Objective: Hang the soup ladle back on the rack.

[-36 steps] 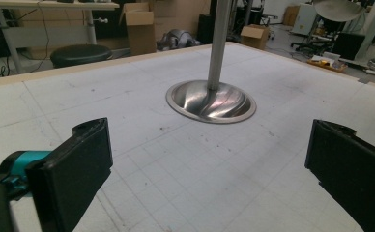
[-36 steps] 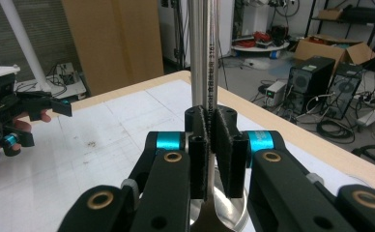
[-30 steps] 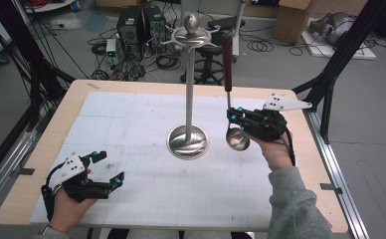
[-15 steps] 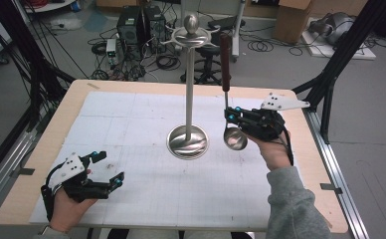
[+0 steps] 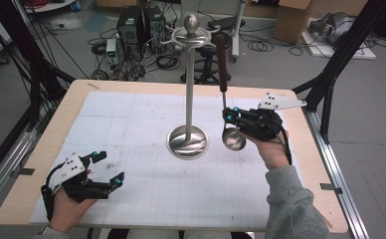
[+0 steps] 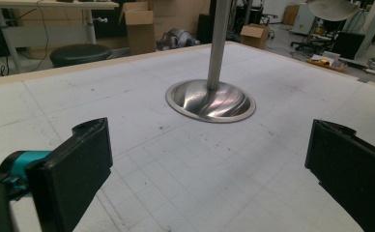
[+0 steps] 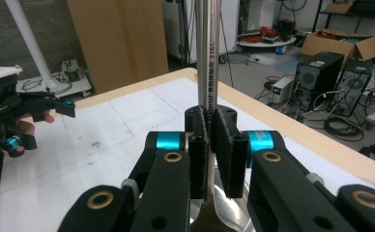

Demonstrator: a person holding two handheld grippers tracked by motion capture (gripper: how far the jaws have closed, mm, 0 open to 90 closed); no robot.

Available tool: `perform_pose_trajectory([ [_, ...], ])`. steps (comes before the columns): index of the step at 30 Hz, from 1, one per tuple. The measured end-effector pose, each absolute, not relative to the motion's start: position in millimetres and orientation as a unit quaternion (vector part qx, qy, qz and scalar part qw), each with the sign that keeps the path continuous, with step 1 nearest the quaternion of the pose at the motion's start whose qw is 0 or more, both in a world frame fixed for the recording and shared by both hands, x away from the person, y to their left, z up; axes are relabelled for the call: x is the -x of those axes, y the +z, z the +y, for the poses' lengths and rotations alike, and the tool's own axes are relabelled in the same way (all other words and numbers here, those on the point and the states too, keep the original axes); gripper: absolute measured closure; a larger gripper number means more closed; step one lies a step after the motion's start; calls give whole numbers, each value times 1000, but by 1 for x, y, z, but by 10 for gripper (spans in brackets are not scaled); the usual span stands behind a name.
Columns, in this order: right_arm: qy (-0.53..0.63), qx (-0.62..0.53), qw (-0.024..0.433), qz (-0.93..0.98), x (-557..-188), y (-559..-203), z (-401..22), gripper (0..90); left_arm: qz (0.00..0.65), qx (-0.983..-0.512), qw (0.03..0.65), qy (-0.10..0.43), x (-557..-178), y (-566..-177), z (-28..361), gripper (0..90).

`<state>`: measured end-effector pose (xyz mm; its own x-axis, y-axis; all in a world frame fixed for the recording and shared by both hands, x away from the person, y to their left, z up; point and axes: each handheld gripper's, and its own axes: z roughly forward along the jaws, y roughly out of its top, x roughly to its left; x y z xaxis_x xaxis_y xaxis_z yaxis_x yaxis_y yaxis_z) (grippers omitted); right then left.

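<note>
The right gripper has its jaws clenched on the ladle, upright beside the steel stand. The left gripper rests released on the gridded white tabletop. Cables and boxes litter the floor; the handle's printing is illegible.

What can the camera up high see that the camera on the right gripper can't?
The high view takes in the whole stand, from hooked top to round base, plus the ladle's brown handle and its bowl. The right gripper view gets close enough to see its jaws pressed on the ladle stem, with tiny lettering on the metal. Both share the right gripper, the left gripper and the white table.
</note>
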<state>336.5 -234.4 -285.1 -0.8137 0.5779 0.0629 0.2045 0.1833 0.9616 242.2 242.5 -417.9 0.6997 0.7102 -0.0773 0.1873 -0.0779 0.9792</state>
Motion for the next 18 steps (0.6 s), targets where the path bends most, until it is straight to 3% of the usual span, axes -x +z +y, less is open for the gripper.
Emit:
perform_pose_trajectory([
  [18,577,-262,163,756,-342,-286,-224,845,321,-700,598,219,-242,-418,243,32],
])
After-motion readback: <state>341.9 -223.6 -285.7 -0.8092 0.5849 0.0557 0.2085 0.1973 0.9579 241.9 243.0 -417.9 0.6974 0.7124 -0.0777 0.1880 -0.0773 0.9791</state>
